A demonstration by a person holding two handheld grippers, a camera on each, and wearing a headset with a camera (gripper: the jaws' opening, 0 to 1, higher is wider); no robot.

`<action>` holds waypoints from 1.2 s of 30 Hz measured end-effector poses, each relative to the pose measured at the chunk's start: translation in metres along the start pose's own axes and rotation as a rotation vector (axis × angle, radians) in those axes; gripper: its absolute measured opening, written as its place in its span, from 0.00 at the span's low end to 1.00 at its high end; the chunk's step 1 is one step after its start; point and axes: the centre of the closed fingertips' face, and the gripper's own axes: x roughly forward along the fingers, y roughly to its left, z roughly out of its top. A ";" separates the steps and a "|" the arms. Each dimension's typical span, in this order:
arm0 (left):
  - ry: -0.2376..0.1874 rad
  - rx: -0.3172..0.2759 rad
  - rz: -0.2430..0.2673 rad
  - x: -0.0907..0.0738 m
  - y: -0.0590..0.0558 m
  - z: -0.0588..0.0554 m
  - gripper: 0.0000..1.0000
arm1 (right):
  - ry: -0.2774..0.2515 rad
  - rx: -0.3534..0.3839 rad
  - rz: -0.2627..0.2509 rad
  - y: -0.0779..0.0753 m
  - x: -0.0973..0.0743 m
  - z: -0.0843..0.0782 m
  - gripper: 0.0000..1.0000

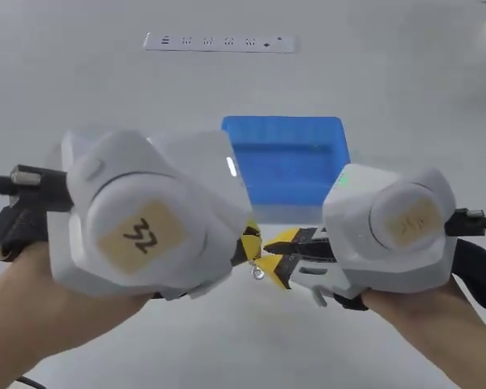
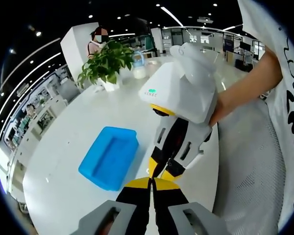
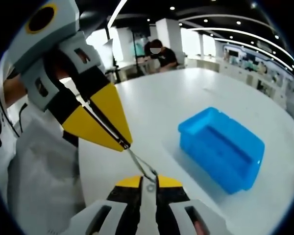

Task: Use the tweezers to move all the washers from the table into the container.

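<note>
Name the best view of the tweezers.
The right gripper view: the tweezers jut as thin arms from the shut left gripper toward a washer. In the head view gripper bodies cover them; in the left gripper view they are too foreshortened to tell.

The left gripper [image 2: 153, 182] and right gripper [image 3: 148, 181] have bulky white shells, round tan labels [image 1: 138, 235] with dark squiggles, yellow-and-black wedge jaws and black cables [image 1: 0, 185]. The person's shirt [image 2: 289, 98] is white with black print.
</note>
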 end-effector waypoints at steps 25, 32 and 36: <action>0.010 0.042 -0.082 0.003 -0.005 0.002 0.00 | 0.047 -0.221 0.042 0.005 0.009 0.005 0.08; -0.016 0.028 -0.053 0.006 -0.008 0.006 0.00 | 0.058 -0.341 0.026 0.006 0.008 0.003 0.04; -0.032 -0.036 0.002 0.006 -0.006 0.006 0.00 | 0.060 -0.364 0.016 0.006 0.008 0.003 0.04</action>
